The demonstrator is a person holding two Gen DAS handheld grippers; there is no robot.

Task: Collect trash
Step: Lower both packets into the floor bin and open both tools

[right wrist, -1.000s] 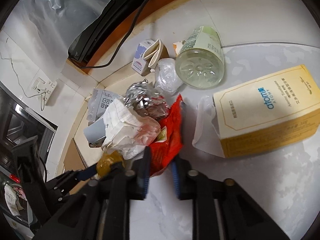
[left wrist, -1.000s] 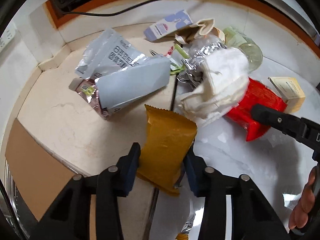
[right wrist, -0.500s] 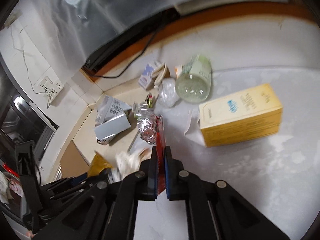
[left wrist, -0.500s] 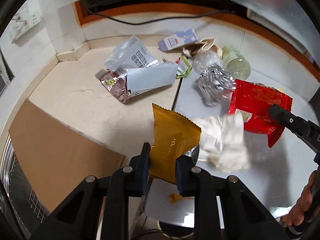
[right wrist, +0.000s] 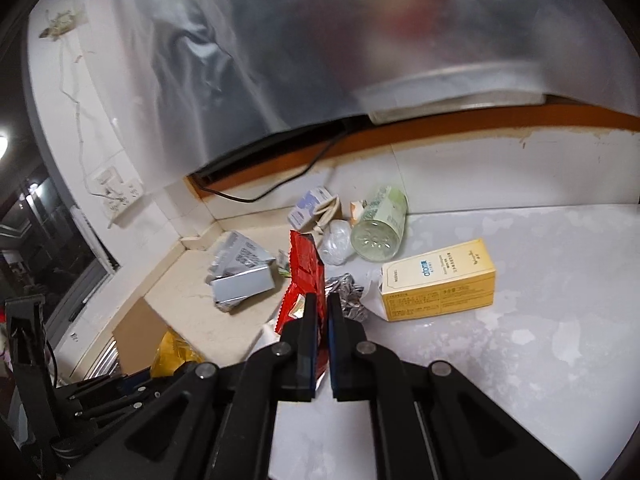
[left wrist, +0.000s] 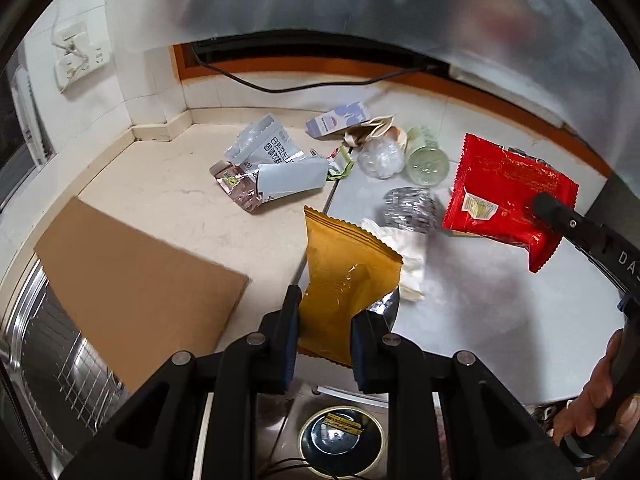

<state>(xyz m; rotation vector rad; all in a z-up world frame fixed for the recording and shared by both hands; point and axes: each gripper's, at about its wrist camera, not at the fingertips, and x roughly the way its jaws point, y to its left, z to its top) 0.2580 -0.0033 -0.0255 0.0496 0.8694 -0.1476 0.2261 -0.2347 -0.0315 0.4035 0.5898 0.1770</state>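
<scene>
Mustard-yellow wrapper [left wrist: 344, 292] pinched upright between the fingers of the left gripper [left wrist: 324, 320], lifted off the counter [left wrist: 160, 200]. Right gripper [right wrist: 322, 312] clamps the red wrapper [right wrist: 304, 276] edge-on, above crumpled foil [right wrist: 348, 292] and a yellow box [right wrist: 440, 280].

Both wrappers — yellow [left wrist: 344, 276], red [left wrist: 506, 196] — now higher off the counter [left wrist: 480, 296] than before.
</scene>
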